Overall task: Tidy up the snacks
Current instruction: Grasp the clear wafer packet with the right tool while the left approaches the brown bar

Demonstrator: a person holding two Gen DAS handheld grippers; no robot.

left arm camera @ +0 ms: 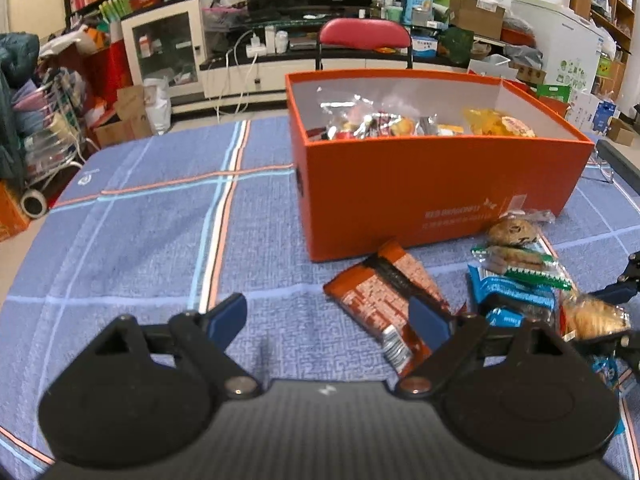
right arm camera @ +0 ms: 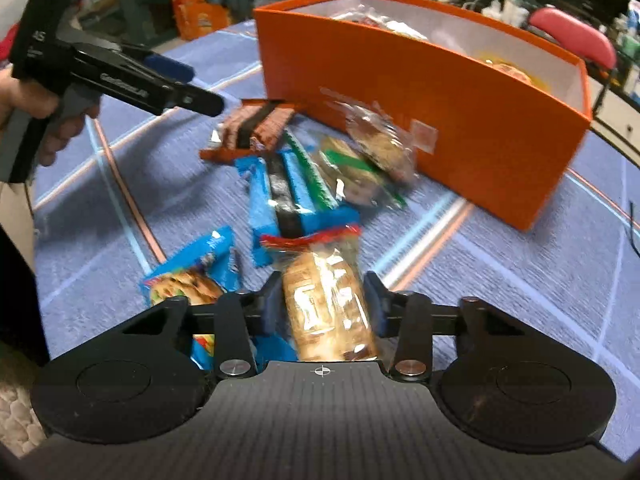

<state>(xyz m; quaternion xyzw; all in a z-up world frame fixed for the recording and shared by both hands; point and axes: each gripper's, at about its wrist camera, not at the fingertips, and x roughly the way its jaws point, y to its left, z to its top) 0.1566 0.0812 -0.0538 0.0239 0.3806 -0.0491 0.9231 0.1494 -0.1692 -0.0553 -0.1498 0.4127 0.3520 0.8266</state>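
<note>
Right gripper point(right arm camera: 322, 300): closing on the red-sealed biscuit pack point(right arm camera: 328, 304), lifting it out of the loose pile.
Left gripper point(left arm camera: 328, 320): hanging wide, empty, over the brown wafer pack point(left arm camera: 384, 296).
Orange box point(left arm camera: 432, 192): sitting mid-tablecloth point(left arm camera: 140, 240), collecting sorted snacks.
Loose pile: lying against the box's near wall.

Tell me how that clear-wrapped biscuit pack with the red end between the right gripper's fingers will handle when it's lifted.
The biscuit pack is probably light. Its glossy clear film may slip between the right gripper's pads. The contents look like baked biscuits, so a hard squeeze could crack them. The crimped red end is probably floppy, while the filled body should stay fairly stiff.
</note>
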